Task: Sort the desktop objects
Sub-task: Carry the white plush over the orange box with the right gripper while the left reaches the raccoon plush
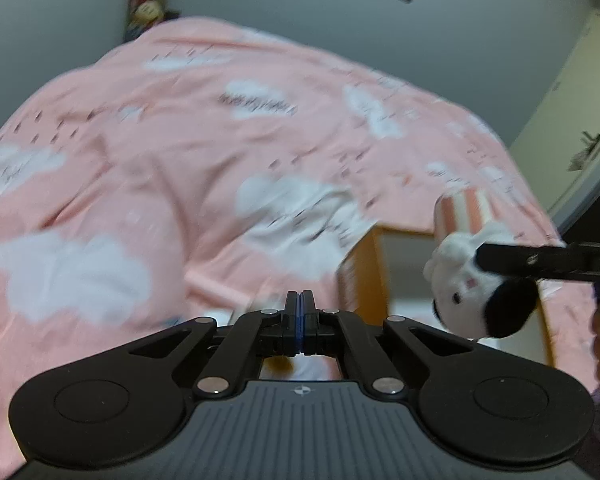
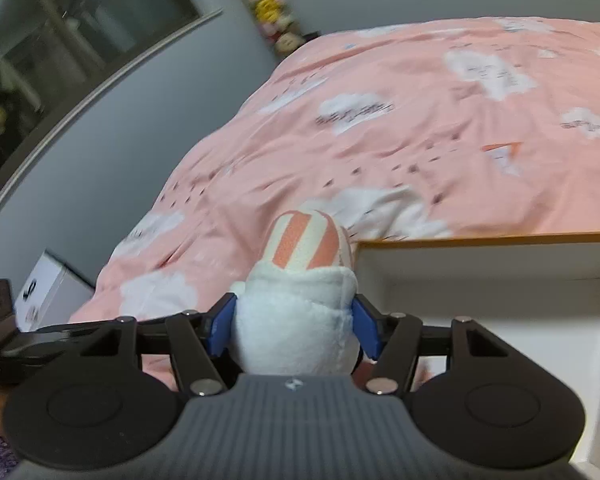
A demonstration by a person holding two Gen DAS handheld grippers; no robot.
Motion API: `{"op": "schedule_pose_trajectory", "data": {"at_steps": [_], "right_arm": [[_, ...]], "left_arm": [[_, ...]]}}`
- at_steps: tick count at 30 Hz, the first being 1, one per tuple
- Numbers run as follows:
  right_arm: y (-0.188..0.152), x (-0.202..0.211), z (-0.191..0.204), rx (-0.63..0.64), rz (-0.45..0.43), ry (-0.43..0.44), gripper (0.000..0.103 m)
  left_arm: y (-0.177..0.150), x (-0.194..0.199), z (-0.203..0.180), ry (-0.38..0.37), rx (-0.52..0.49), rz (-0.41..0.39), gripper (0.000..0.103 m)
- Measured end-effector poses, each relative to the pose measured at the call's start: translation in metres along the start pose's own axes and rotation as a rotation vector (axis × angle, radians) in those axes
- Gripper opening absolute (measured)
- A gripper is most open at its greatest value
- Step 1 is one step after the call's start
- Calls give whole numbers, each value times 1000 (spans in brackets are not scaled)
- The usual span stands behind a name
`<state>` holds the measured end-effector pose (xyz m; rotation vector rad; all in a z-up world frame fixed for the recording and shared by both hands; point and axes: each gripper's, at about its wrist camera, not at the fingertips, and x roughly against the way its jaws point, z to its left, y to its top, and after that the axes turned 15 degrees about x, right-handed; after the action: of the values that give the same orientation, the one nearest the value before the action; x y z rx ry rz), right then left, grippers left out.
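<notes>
Plush white fabric fills the right gripper (image 2: 294, 326), its blue pads pinching a stuffed rabbit toy (image 2: 296, 320) just ahead of its palm. Carry it level over the white box (image 2: 480, 280) to the right before releasing. Left gripper (image 1: 300, 312) is pressed together, empty.

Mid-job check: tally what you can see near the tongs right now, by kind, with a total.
Plush toys: 1, white with a pink-striped part, held in the right tongs
Wooden-edged white boxes: 1
Pink cloud bedspreads: 1
Left tongs: shut, empty
Total: 3
</notes>
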<state>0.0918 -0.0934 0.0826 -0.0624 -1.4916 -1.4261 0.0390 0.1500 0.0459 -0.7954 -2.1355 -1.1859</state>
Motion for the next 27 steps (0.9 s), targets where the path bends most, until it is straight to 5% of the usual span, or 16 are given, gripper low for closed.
{"op": "schedule_pose_trajectory", "data": {"at_steps": [3, 8, 11, 15, 21, 27], "right_arm": [[-4, 10, -16, -24, -10, -26, 63], [-19, 6, -26, -55, 29, -12, 63], [-27, 3, -35, -62, 50, -63, 63], [-32, 6, -53, -64, 39, -135, 63], [-32, 20, -77, -78, -18, -224, 64], [-32, 20, -93, -105, -25, -247, 64]], "left_arm": [[3, -2, -19, 30, -47, -19, 0], [-3, -25, -20, 110, -52, 84, 4], [-18, -36, -11, 126, -24, 149, 34], [-44, -58, -3, 155, -3, 224, 49], [-73, -95, -8, 267, -62, 287, 54], [-81, -116, -3, 289, -23, 343, 57]]}}
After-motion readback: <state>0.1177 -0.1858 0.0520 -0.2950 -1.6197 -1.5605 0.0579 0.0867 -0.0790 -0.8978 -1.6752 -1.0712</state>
